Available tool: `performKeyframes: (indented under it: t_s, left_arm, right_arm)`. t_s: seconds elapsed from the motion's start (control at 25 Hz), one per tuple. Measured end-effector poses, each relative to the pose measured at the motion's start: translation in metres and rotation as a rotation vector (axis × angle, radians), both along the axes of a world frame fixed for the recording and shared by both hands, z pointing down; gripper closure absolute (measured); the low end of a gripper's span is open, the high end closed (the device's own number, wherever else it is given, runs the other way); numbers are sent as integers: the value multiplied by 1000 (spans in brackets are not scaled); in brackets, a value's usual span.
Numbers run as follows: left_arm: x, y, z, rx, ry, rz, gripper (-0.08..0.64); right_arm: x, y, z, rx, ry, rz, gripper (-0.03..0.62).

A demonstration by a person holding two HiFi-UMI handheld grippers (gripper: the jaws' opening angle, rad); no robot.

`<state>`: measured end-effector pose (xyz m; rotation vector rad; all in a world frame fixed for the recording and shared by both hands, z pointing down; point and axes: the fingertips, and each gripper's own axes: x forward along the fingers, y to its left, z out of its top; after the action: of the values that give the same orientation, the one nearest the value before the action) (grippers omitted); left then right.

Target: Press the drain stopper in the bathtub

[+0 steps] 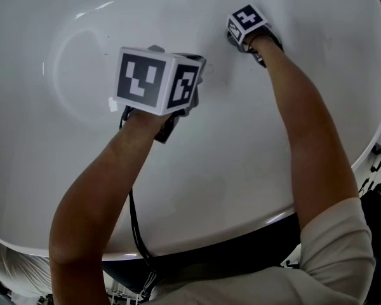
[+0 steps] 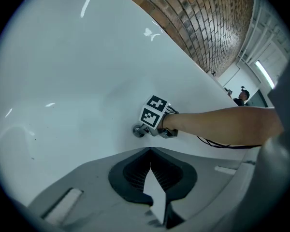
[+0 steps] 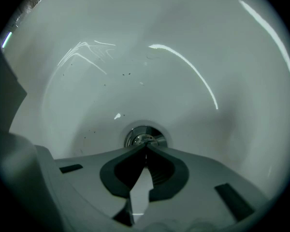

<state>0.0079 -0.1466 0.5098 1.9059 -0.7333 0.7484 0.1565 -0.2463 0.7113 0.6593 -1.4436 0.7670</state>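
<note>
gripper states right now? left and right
Left gripper: closed, empty.
Right gripper: closed, holding nothing, tips at the drain stopper.

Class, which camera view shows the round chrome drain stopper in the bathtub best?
Right gripper view: the round chrome drain stopper sits close before the shut right gripper. The left gripper view shows it small and far; the head view mostly hides it behind that gripper.
</note>
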Motion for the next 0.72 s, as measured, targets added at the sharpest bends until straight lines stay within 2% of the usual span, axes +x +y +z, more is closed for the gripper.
performKeyframes:
  t_s: [0.32, 0.48, 0.72]
  left_arm:
    - [-5, 0, 0, 0, -1, -6, 551]
    - [-4, -1, -5, 3, 1, -5, 551]
    - [-1, -3, -13, 12, 3, 3, 551]
  right_arm:
    - [1, 2, -4, -5, -36, -1, 574]
    - [3, 0, -8, -6, -15, -35, 574]
    - [7, 2, -11, 2, -1, -35, 574]
